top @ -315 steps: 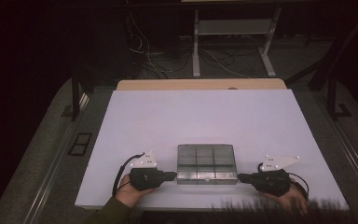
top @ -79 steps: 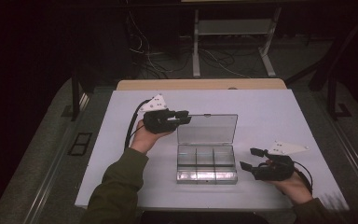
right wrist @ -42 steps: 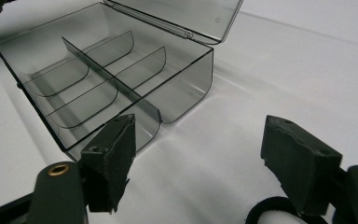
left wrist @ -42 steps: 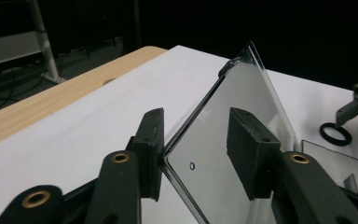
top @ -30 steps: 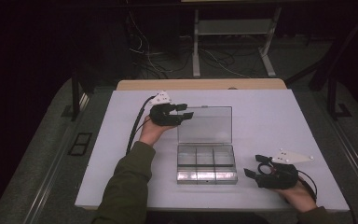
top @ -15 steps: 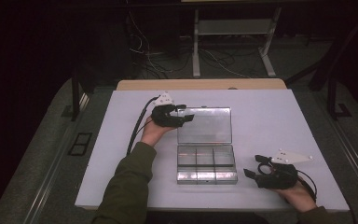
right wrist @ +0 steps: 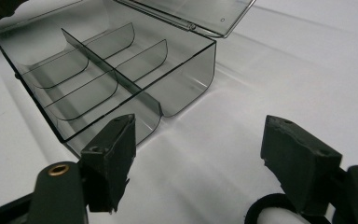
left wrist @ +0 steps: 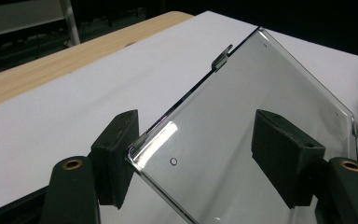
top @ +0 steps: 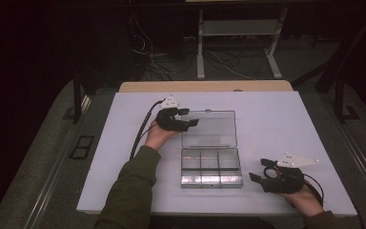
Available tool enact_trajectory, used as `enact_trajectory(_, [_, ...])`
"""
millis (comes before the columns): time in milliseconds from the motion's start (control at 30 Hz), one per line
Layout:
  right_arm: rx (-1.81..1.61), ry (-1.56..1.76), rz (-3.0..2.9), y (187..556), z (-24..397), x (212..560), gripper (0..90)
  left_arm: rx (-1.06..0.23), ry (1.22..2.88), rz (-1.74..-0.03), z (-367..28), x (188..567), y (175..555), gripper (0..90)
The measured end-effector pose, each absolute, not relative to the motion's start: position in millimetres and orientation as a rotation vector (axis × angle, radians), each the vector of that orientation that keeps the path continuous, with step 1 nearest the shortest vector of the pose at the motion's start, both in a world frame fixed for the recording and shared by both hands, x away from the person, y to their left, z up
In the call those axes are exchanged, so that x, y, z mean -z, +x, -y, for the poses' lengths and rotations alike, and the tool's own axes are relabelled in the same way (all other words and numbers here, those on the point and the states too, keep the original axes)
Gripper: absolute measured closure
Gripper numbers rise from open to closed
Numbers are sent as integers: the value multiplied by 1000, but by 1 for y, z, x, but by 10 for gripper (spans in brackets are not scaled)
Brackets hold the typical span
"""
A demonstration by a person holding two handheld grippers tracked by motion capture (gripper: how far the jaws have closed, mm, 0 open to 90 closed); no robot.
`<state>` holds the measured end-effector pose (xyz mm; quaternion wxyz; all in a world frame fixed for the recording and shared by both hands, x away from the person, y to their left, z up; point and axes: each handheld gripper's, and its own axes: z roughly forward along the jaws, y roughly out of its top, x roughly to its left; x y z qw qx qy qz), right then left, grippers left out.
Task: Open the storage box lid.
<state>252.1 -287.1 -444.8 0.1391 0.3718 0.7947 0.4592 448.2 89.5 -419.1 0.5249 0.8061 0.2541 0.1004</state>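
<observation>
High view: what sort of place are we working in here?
Probably a lab or recording workspace, not a home: a bare white table set up for one job, loose cables trailing over a dark floor behind it, and a metal stand in an otherwise dim room.

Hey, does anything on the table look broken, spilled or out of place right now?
Nothing stands out. The clear plastic box sits square on the white table, its lid laid open and flat behind it, compartments empty. The left tongs have just been opening at the lid's corner.
</observation>
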Motion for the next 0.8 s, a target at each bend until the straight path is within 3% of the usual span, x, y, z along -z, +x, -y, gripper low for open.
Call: enact_trajectory(800, [-1323, 1073, -2304, 252, 287, 445, 257, -192, 1961, -679, -90, 438, 454, 267])
